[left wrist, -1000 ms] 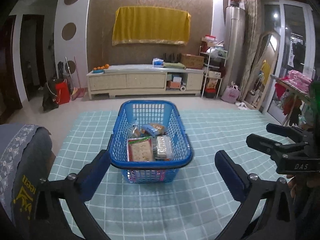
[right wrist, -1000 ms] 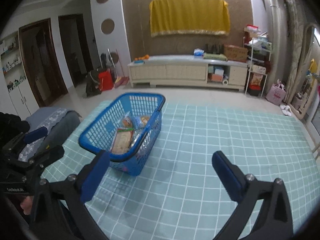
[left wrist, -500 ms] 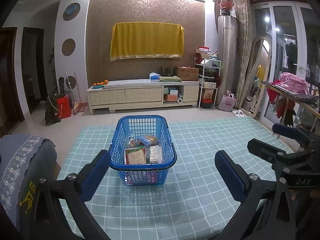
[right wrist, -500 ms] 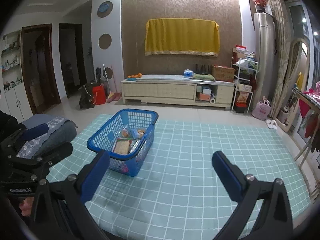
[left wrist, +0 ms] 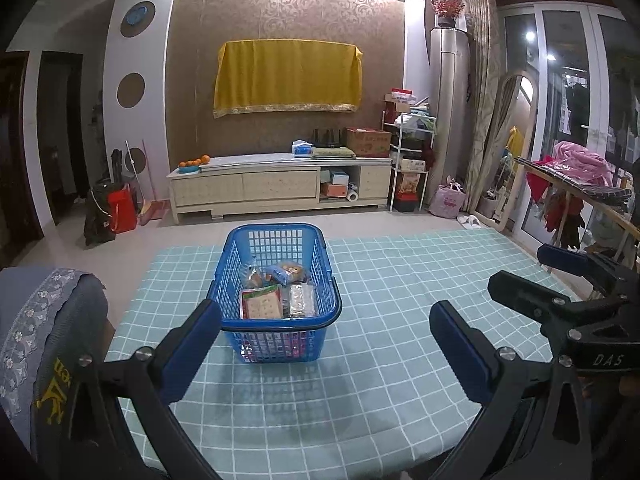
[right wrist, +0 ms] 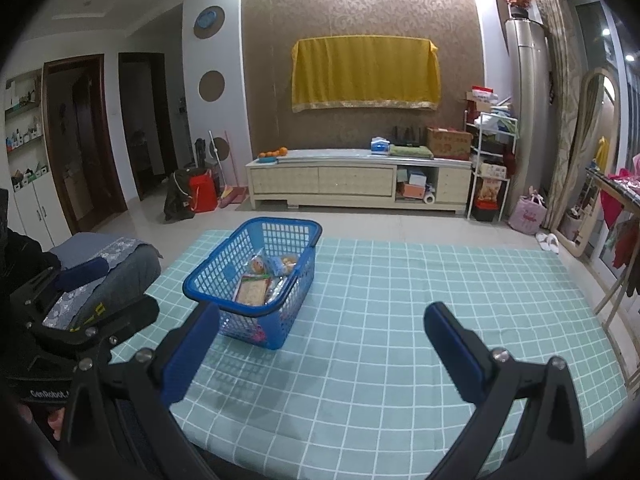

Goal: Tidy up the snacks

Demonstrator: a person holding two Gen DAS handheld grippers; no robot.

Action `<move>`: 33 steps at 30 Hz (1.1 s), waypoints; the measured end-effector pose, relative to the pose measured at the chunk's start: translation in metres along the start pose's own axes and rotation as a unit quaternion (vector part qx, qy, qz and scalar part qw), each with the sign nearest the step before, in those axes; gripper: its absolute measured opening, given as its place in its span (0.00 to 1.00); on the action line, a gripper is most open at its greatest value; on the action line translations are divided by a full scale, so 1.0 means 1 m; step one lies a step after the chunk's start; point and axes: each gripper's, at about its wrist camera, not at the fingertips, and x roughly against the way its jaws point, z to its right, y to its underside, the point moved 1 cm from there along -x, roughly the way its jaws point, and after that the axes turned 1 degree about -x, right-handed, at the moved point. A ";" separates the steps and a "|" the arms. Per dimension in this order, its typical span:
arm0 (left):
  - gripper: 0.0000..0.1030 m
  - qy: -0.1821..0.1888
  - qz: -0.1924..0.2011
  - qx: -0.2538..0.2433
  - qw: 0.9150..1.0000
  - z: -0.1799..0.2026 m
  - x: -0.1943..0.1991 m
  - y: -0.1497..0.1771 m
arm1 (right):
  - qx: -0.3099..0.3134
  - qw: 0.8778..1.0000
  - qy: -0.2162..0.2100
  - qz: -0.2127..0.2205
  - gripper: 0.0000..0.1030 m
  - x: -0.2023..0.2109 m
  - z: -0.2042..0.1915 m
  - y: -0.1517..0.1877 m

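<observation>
Teal checked cloth (left wrist: 380, 320) covers the table, bare across nearly its whole surface apart from one item. Blue plastic basket (left wrist: 276, 280) sits left of centre on it, upright, handle folded down along the rim. Snacks lie inside: a flat cracker packet (left wrist: 260, 305) toward the near end, a silvery wrapped bar (left wrist: 302, 300) beside it, and a blue-wrapped pastry pack (left wrist: 286, 271) behind them. Nothing loose shows on the cloth, so the sorting looks finished or nearly so; my judgement only. Left gripper (left wrist: 326, 344) hangs above the near table edge, lined up with the basket, blue pads (left wrist: 192, 344) spread wide, holding nothing and touching nothing. Right gripper (right wrist: 320, 350) is beside it over bare cloth, equally wide apart, empty, well clear of the basket.
</observation>
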 end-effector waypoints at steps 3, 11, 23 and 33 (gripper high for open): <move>1.00 0.001 0.001 0.001 1.000 -0.001 0.001 -0.001 | -0.003 1.000 -0.004 -0.002 1.00 0.001 0.001 0.002; 1.00 -0.001 0.002 0.000 1.000 0.000 0.002 -0.001 | -0.003 1.000 -0.001 -0.004 1.00 0.003 -0.001 0.002; 1.00 -0.008 0.003 -0.004 1.000 -0.001 0.004 -0.002 | -0.002 1.000 -0.006 -0.011 1.00 0.005 -0.004 0.001; 1.00 -0.009 0.005 -0.002 1.000 -0.002 0.004 -0.003 | 0.001 1.000 -0.003 -0.010 1.00 0.007 -0.007 0.002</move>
